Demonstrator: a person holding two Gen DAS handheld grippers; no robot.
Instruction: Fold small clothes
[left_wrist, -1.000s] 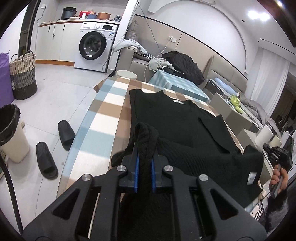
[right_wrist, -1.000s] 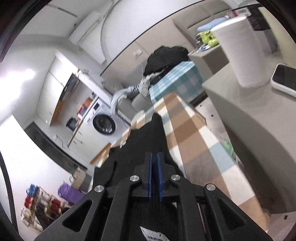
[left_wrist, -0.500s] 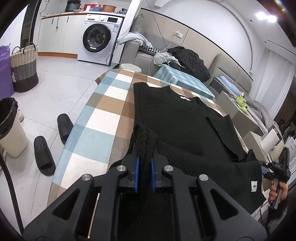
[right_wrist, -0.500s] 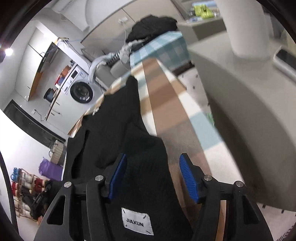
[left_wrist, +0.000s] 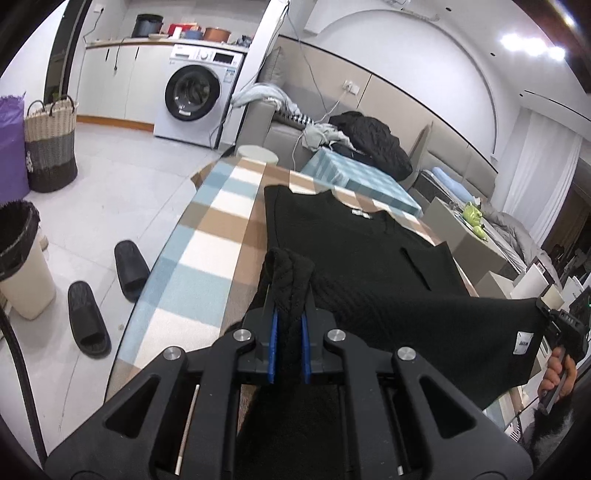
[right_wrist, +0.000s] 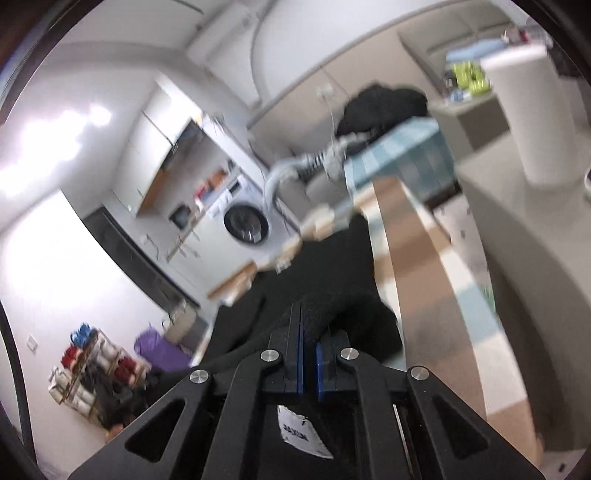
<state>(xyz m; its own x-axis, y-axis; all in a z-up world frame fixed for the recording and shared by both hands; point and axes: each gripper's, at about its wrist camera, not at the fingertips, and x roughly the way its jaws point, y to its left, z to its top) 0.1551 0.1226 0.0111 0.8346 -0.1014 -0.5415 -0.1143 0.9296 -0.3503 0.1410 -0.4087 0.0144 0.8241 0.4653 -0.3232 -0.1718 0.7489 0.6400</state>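
Observation:
A black knit sweater lies neck-away on the checked table. My left gripper is shut on a bunched fold of its near hem. The hem stretches taut and lifted to the right, where my right gripper pinches the corner by the white label, with a hand on its handle. In the right wrist view the right gripper is closing its jaws, blue pads pressed on the black sweater, and the label hangs below them.
Two black slippers and a lined bin sit on the floor left of the table. A woven basket and washing machine stand further back. A sofa with clothes lies beyond. A paper roll stands on the right counter.
The right gripper opened half a second ago with the hem corner loose under it, then closed on it again. The hem now hangs lifted and taut. The left gripper kept its grip.

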